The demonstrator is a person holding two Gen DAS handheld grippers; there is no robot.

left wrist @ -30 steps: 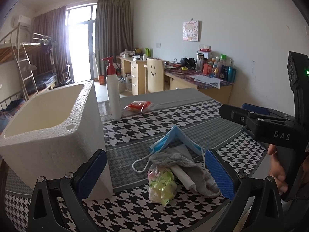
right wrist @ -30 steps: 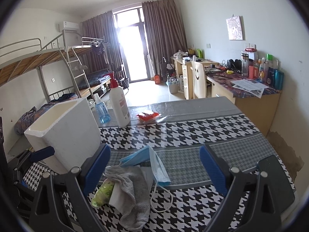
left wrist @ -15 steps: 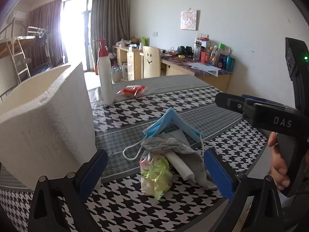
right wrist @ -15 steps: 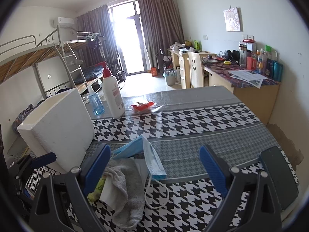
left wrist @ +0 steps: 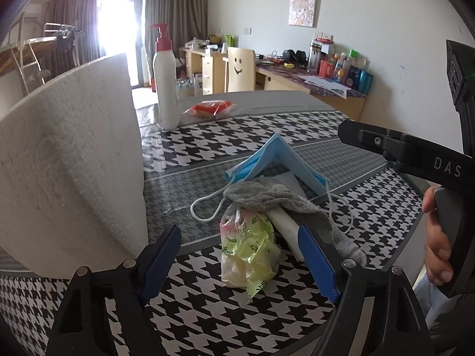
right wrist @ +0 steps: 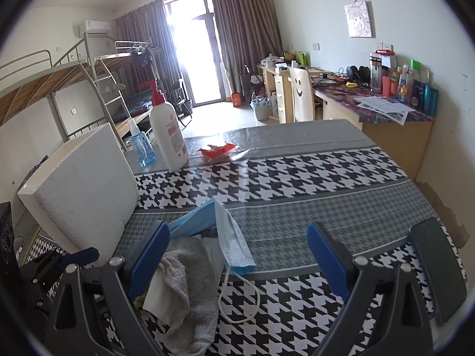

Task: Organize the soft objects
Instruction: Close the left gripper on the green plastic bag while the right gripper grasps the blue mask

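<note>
Narrowing around the pile, the left gripper (left wrist: 239, 250) has just been closing its jaws, with the green snack packet (left wrist: 251, 250) between the 2 blue pads. The pads do not yet press on it, so the jaws remain spread. The right pad sits close against the white paper roll (left wrist: 283, 222) and the grey sock (left wrist: 276, 197) draped over it.

The right gripper (right wrist: 237, 256) is spread wide above the same pile, with nothing between its pads under pressure. The blue face mask (right wrist: 230, 237) lies between its fingers in the right wrist view.

All 4 soft items sit together near the front edge of the table (left wrist: 297, 145). The white foam box (left wrist: 68, 160), the likely destination, stands just beside the pile toward the left edge. A pump bottle (left wrist: 166, 77) and a red packet (left wrist: 209, 108) stand well apart near the far edge.

Risks from this position:
1. The right pad may catch the sock or roll, so several items could lift together.
2. The mask's ear loop (left wrist: 206, 207) lies close beside the packet and could snag.
3. The slick packet may slip from a shallow pinch.
4. Both grippers converge on 1 pile and could collide.
</note>
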